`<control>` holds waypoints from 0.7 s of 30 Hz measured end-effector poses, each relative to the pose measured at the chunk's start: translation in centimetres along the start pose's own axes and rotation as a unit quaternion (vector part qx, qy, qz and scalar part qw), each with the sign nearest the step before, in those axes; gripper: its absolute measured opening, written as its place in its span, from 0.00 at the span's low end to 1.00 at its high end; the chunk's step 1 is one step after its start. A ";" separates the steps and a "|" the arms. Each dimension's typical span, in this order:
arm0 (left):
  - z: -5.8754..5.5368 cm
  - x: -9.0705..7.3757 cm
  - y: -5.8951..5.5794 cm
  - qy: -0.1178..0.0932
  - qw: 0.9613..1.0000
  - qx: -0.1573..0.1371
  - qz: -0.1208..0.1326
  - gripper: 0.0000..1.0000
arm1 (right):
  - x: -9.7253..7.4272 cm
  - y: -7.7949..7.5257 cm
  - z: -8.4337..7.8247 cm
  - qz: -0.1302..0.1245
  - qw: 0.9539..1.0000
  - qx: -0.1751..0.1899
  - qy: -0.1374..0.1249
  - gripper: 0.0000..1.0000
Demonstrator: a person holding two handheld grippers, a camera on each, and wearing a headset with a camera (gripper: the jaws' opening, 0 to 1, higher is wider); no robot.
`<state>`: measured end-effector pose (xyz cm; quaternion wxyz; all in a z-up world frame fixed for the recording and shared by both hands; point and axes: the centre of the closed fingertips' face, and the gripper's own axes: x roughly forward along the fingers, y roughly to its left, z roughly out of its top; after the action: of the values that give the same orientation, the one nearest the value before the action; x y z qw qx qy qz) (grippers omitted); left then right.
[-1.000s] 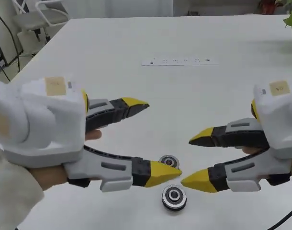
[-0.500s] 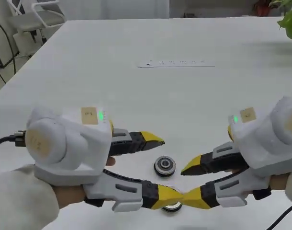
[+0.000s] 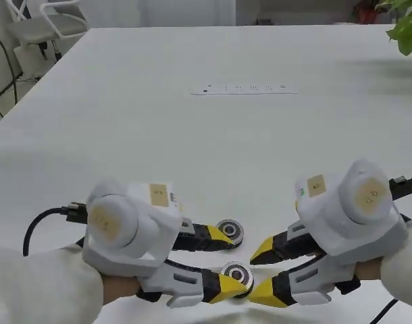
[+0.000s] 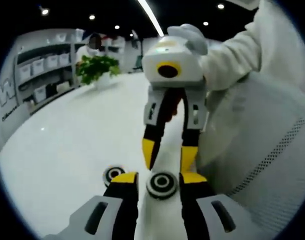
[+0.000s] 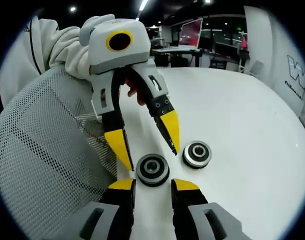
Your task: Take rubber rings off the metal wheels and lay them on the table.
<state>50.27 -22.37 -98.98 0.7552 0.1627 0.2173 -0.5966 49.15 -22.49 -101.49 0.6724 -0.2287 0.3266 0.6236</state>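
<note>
Both open, my left gripper [image 3: 236, 262] and right gripper [image 3: 254, 277] flank the small black-rubber-ringed metal wheel [image 5: 152, 170]. Ring [image 5: 153, 157] presumably stretchy; pinch its edge.

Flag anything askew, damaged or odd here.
Nothing stands out. The nearer wheel and farther wheel lie flat on the table, rings still on; left claw and right claw are open at the nearer one.

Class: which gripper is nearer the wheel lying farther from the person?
Left. The left gripper has a jaw tip beside the farther wheel; the right gripper points at the nearer wheel, farther off.
</note>
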 end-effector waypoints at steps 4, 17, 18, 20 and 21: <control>-0.3 0.2 -0.2 0.001 1.000 -0.001 -0.004 0.28 | 0.1 -0.2 0.0 -0.002 1.000 0.004 -0.002 0.24; -0.7 0.1 -0.9 -0.002 1.000 0.023 -0.019 0.15 | 0.6 -0.1 0.0 0.000 1.000 0.017 -0.004 0.23; -0.8 0.1 -0.9 -0.002 1.000 0.024 -0.019 0.14 | 0.6 -0.2 0.0 -0.002 1.000 0.017 -0.004 0.24; -0.8 0.2 -0.9 -0.002 0.999 0.030 -0.018 0.14 | 0.6 -0.2 0.0 -0.004 1.000 0.018 -0.004 0.24; -0.8 0.2 -0.9 -0.002 0.999 0.033 -0.018 0.14 | 0.6 -0.2 0.0 -0.004 1.000 0.018 -0.005 0.24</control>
<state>49.31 -22.31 -99.76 0.7393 0.1823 0.1991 -0.6169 49.35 -22.08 -101.91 0.6804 -0.2150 0.3339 0.6160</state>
